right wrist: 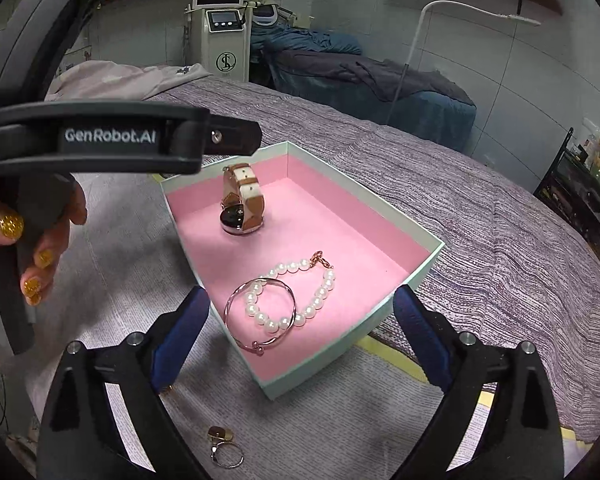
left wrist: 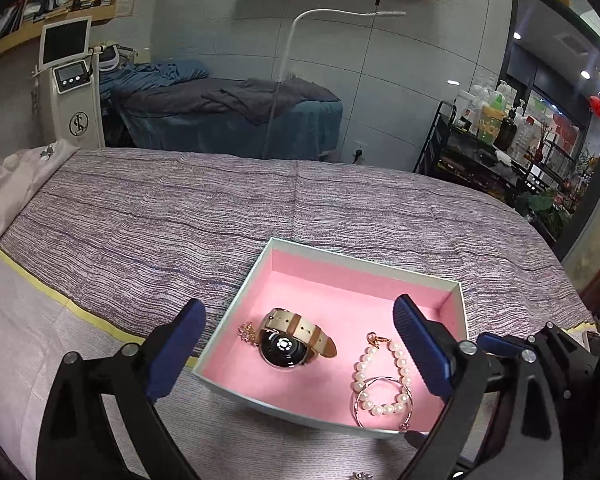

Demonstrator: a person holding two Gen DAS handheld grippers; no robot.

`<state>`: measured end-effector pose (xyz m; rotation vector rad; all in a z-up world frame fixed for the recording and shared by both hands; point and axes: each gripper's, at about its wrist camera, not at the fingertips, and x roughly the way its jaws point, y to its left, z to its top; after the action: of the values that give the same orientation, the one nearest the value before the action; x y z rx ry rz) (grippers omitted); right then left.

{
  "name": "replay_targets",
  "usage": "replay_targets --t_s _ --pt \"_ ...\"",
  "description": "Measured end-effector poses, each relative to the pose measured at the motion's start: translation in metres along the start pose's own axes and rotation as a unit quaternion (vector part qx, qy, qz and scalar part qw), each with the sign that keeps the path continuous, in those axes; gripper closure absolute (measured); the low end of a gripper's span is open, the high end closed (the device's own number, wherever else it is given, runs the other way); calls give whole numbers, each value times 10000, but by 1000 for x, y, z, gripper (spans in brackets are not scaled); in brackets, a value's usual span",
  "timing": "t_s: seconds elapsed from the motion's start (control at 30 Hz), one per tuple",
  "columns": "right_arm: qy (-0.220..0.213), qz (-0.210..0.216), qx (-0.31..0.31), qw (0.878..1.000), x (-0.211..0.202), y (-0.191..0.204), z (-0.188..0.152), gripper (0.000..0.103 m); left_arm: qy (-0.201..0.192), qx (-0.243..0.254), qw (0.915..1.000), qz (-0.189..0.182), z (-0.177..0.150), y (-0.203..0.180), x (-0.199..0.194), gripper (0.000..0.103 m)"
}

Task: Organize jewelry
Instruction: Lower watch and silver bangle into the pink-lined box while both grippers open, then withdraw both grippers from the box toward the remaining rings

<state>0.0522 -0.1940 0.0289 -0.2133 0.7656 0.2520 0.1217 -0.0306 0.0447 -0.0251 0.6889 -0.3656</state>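
An open mint-green box [left wrist: 284,406] with a pink lining sits on the bed. Inside lie a watch [left wrist: 296,340] with a beige strap, a small gold charm [left wrist: 247,332], a pearl bracelet [left wrist: 400,364] and a thin metal bangle [left wrist: 380,400] overlapping the pearls. My left gripper [left wrist: 300,308] hovers open over the box, nothing between its fingers. In the right wrist view my right gripper [right wrist: 302,296] stands open over the near corner of the box [right wrist: 320,364], above the bangle [right wrist: 268,342] and pearls [right wrist: 300,312]; the watch [right wrist: 242,204] stands further back.
Two rings [right wrist: 224,448] lie on the bedcover in front of the box. A hand with gold nails [right wrist: 40,240] holds the left gripper's black frame [right wrist: 112,136] at upper left. A striped purple blanket [left wrist: 180,220] covers the bed; a trolley [left wrist: 480,152] stands far right.
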Motion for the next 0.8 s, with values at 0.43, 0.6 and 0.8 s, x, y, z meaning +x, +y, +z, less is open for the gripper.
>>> replay_targets --t_s 0.43,0.6,0.8 --pt "-162 173 243 9994 -14 -1 -6 5 -50 -74 9999 97 -16 2 -23 6" --pt "-208 255 326 9989 -22 -2 -8 5 -4 -109 9999 128 -23 6 -29 6" --pt "-204 354 416 9983 -31 -1 -17 5 54 -137 9998 92 -37 8 -38 6"
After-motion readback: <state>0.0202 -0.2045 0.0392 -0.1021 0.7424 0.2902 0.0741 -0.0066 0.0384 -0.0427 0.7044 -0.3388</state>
